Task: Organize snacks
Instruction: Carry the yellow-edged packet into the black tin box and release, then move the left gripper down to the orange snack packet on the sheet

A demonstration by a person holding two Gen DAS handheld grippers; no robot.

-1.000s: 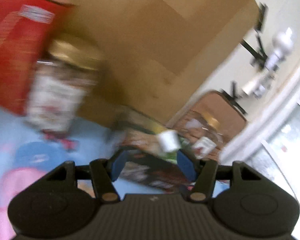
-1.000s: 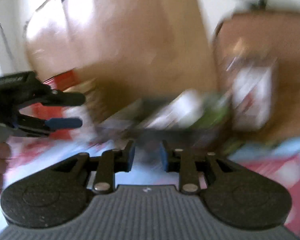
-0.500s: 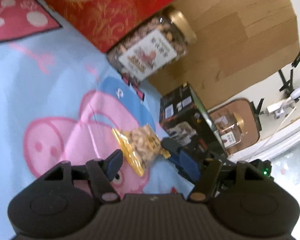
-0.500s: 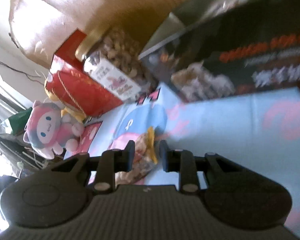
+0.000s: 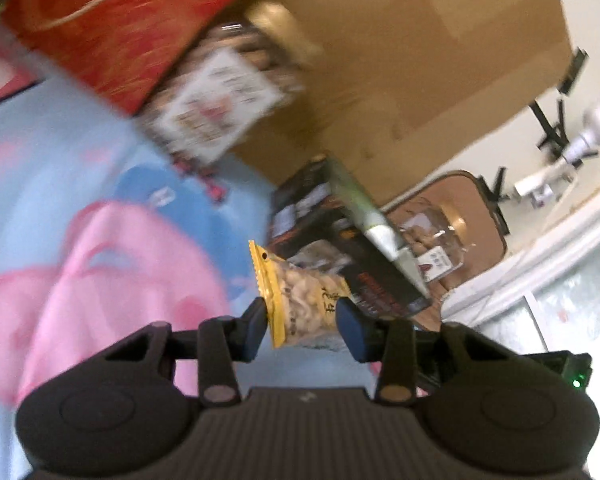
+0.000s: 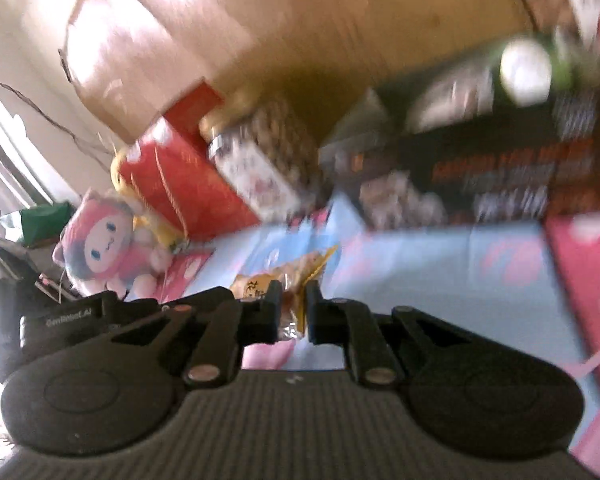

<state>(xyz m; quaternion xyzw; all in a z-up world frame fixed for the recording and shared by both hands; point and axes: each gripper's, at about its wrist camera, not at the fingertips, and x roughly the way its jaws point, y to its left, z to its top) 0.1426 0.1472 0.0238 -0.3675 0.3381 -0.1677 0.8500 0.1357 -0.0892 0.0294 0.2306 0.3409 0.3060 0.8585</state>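
A small yellow-edged bag of nuts [image 5: 300, 300] sits between my left gripper's [image 5: 302, 326] blue pads, which close on its two sides and lift it off the blue cartoon cloth [image 5: 60, 184]. In the right wrist view the same bag [image 6: 284, 280] lies just ahead of my right gripper [image 6: 292, 314], whose fingers stand narrowly apart around its near end; whether they pinch it is unclear. A nut jar with a white label [image 5: 224, 100] and a black snack box [image 5: 340, 248] stand behind.
A red gift box [image 5: 112, 28] and a large cardboard box [image 5: 420, 60] stand at the back. A second jar [image 5: 432, 248] is behind the black box. A pink plush doll [image 6: 104, 248] sits at the left. The left gripper's body [image 6: 60, 320] is close beside my right gripper.
My left gripper has closed in on the nut bag and raised it off the cloth. My right gripper has come up to the bag's other end. Both views swing.
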